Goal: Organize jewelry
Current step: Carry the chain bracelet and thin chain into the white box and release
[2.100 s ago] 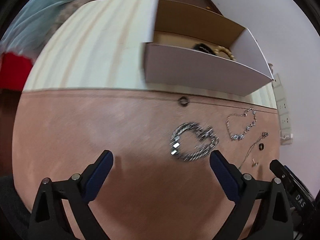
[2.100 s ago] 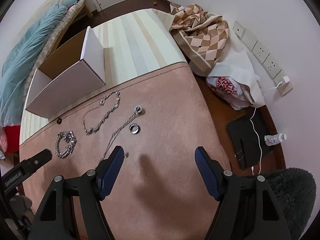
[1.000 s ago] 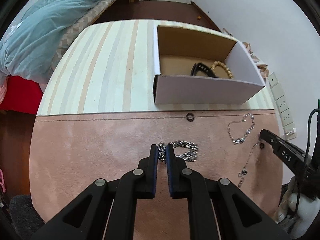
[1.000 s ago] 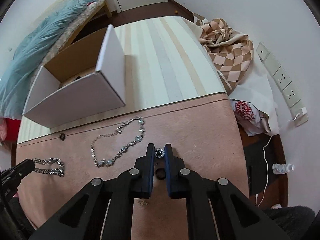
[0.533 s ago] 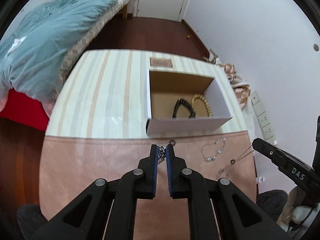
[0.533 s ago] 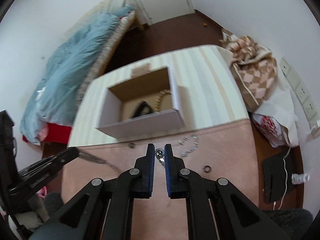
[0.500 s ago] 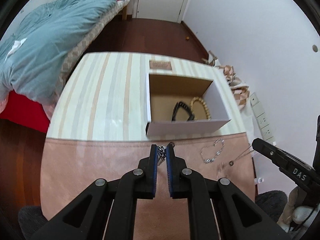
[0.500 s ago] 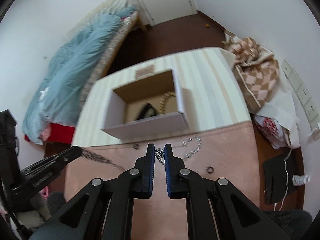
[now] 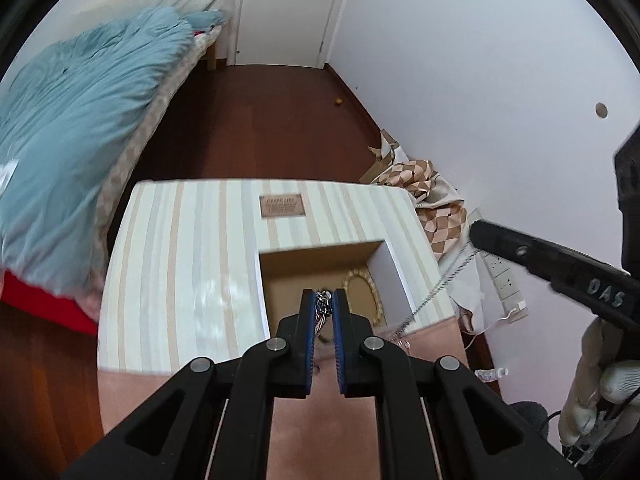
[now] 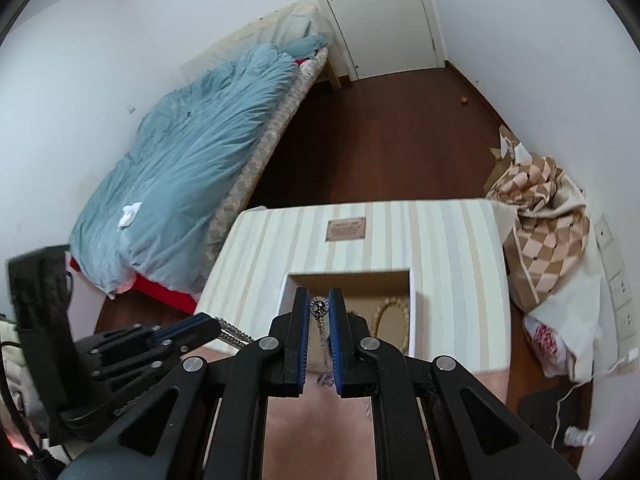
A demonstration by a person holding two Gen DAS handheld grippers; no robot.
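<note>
My left gripper (image 9: 325, 295) is shut on a thick silver chain bracelet (image 9: 322, 312) and holds it high above the open cardboard box (image 9: 276, 280). My right gripper (image 10: 319, 299) is shut on a thin silver necklace (image 10: 325, 344) with a round dark pendant (image 10: 319, 305), also high above the box (image 10: 348, 276). The necklace hangs down from the right gripper in the left wrist view (image 9: 436, 296). A gold beaded bracelet (image 9: 360, 294) lies inside the box and also shows in the right wrist view (image 10: 390, 322). The bracelet's chain trails from the left gripper (image 10: 234, 334).
The box stands on a striped cloth (image 9: 180, 264) beside a pink mat (image 9: 432, 332). A bed with a blue duvet (image 10: 192, 168) is to the left. A checked cloth (image 10: 548, 216) and wall sockets (image 10: 618, 292) are to the right.
Both grippers have risen further with their jewelry and moved forward, so they now sit over the box. The table looks smaller and farther below.
</note>
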